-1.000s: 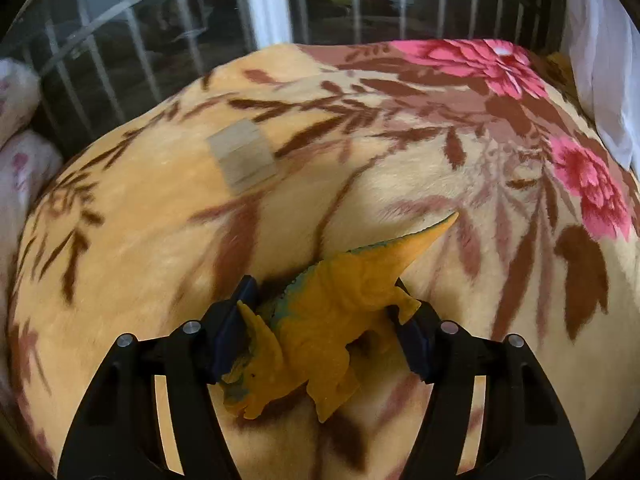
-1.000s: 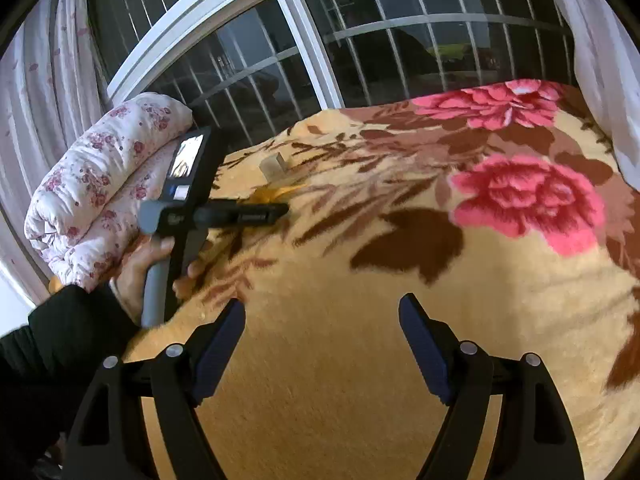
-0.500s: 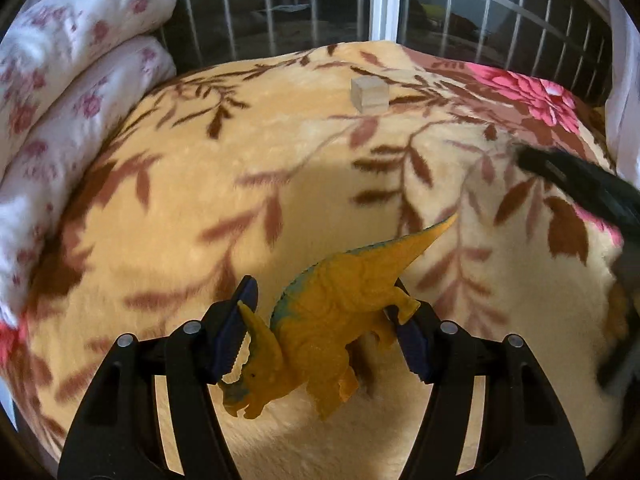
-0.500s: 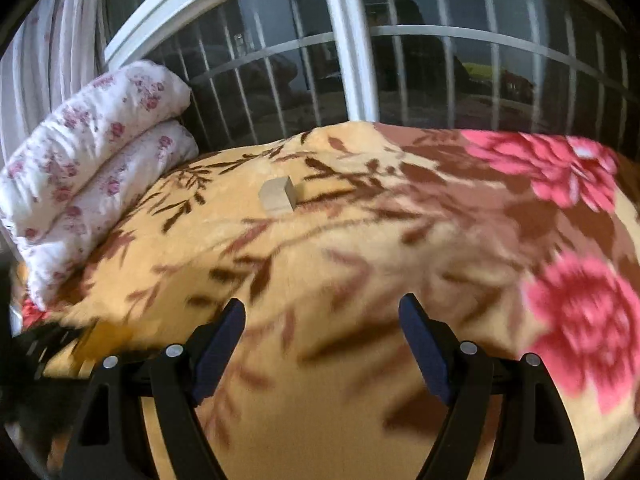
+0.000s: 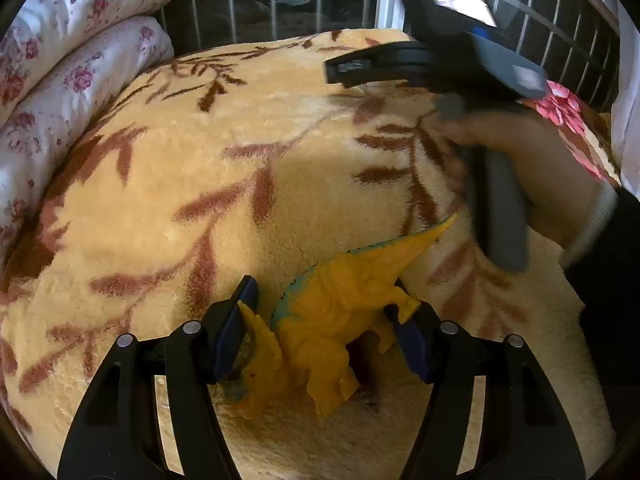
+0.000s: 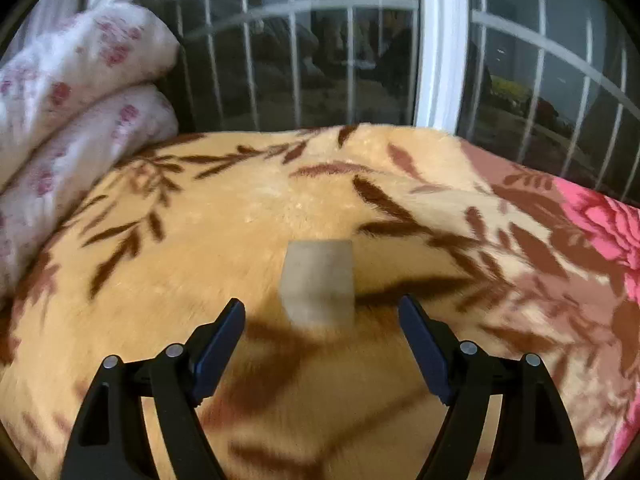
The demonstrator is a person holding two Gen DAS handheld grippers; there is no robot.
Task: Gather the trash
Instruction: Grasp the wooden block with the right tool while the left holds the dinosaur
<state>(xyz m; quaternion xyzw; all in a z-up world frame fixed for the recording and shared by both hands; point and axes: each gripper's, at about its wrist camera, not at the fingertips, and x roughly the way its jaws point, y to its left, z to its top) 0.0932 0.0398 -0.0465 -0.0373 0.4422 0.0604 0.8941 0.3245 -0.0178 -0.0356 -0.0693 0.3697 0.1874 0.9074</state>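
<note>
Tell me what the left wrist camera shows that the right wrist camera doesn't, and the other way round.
Only the left wrist view shows the orange toy dinosaur clamped in the left gripper, and the person's hand carrying the other gripper tool. Only the right wrist view shows the small pale block lying on the blanket just ahead of the open, empty right gripper. Both share the yellow leaf-patterned blanket, the folded floral quilt at the left and the barred window behind.

Block [image 6: 318,280] on blanket [image 6: 240,240] at 12 o'clock of right hand-held gripper [image 6: 320,320], folded quilt [image 6: 72,100] at 10 o'clock, window bars [image 6: 320,60] behind.
</note>
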